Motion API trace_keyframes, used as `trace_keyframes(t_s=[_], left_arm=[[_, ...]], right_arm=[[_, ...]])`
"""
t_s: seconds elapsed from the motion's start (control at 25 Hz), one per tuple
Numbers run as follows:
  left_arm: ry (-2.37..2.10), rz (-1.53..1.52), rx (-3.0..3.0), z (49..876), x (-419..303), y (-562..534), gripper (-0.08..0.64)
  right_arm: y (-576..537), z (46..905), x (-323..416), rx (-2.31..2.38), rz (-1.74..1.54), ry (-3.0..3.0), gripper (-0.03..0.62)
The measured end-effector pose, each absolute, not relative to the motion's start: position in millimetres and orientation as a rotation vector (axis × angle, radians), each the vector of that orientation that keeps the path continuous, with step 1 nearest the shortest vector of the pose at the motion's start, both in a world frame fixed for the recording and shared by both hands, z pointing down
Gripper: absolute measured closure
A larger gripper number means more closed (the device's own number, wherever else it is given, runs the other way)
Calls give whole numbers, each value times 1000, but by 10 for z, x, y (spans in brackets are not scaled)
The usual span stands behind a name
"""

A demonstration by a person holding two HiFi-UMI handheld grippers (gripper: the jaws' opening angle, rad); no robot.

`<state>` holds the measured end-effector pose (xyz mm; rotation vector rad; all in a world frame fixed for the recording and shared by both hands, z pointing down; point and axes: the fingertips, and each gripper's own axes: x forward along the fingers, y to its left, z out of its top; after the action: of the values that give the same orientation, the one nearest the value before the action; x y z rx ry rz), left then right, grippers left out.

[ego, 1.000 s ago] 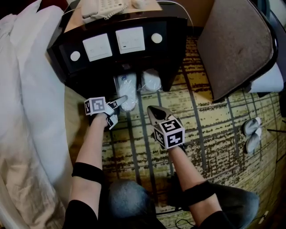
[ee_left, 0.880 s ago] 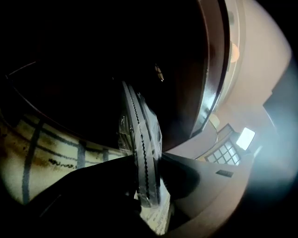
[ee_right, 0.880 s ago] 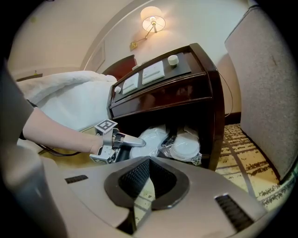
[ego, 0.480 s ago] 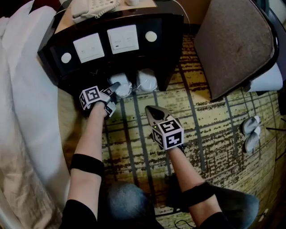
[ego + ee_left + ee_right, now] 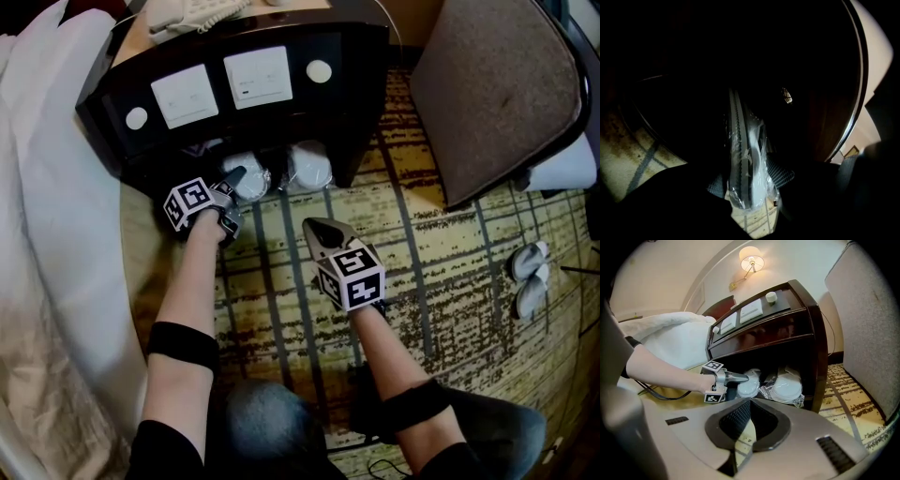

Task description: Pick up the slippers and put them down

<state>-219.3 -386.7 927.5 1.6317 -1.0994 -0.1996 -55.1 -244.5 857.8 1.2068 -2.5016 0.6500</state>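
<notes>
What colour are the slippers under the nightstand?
The slippers are white; clearest in the right gripper view.

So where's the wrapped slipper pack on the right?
Head view: the right slipper pack sits in the open bottom of the nightstand, right of the left slipper pack.

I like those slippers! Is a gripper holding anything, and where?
Seemingly nothing. The left gripper has just been opening its jaws, the wrapped slippers loose between them. The right gripper is shut, empty.

Left arm (image 5: 192, 281) reaches forward, left claw (image 5: 236, 176) tipped slightly down, jaws just easing apart with a wrapped slipper (image 5: 745, 159) between them. Right arm (image 5: 394, 361) is bent, right claw (image 5: 315, 226) pointing ahead and down, jaws pressed together, empty.
</notes>
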Motion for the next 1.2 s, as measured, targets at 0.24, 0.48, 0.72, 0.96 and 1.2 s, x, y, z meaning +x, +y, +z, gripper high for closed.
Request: trace_keyframes(t_s=[0.24,0.48,0.72,0.96,1.2], left_arm=[[-1159,-205,1634,9177,-2169,-3853,163],[-1232,-149,1676,9064,-2227,-3779,160],[-1351,-6,1714,8983,-2463,-3517,165],[-1533,261,1752,8325,-2661,-2931,496],[-1579,486,1808,7242,-2630,-2311,557]], right_arm=[[-2442,8590,-607,1211,669,-2504,586],[-2481,8498,-695,1230,673,-2519,586],[-2538,8408,-749,1278,725,-2508,586],[-2405,7952,-709,1287,853,-2402,586],[-2175,6876,-506,1227,855,-2357,586]])
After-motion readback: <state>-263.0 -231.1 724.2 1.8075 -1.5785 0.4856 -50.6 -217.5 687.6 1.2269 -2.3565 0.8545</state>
